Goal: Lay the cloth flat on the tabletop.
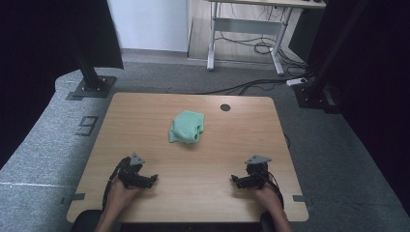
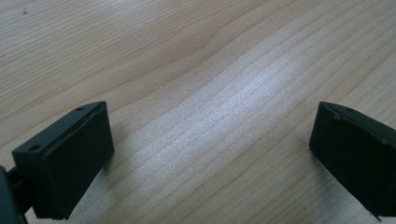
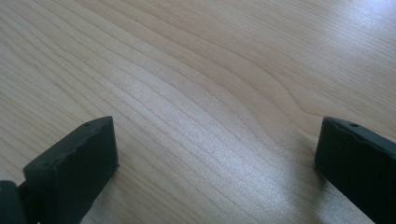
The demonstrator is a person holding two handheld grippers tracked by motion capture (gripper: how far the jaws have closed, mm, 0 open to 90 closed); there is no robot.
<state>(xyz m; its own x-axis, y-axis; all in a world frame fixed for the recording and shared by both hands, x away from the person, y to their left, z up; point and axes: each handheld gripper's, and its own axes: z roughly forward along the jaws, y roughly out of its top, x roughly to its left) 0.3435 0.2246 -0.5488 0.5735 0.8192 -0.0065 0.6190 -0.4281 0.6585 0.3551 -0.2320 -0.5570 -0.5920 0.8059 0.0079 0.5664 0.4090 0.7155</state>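
Lying crumpled on the far middle of the wooden surface [image 1: 145,130], the green cloth [image 1: 186,127] is sitting well apart from both grippers, with a small dark round hole [image 1: 225,107] in the wood just beyond it to the right. Resting near the front edge at the left, the left gripper [image 1: 153,179] is pointing inward toward the middle, with the person's left hand [image 1: 120,193] wrapping around its back end. Its jaws are standing wide apart and are holding nothing; in the left gripper view, bare wood grain is showing between the two black jaws. Sitting near the front edge at the right, the right gripper [image 1: 234,180] is pointing inward toward the other one, with the person's right hand [image 1: 267,195] gripping it from behind. Its jaws are likewise gaping fully and are gripping nothing, with plain wood running between them in the right gripper view. Each gripper is carrying a grey three-cornered plate on top, and the two are lying level with each other, a broad stretch of bare wood lying between them.
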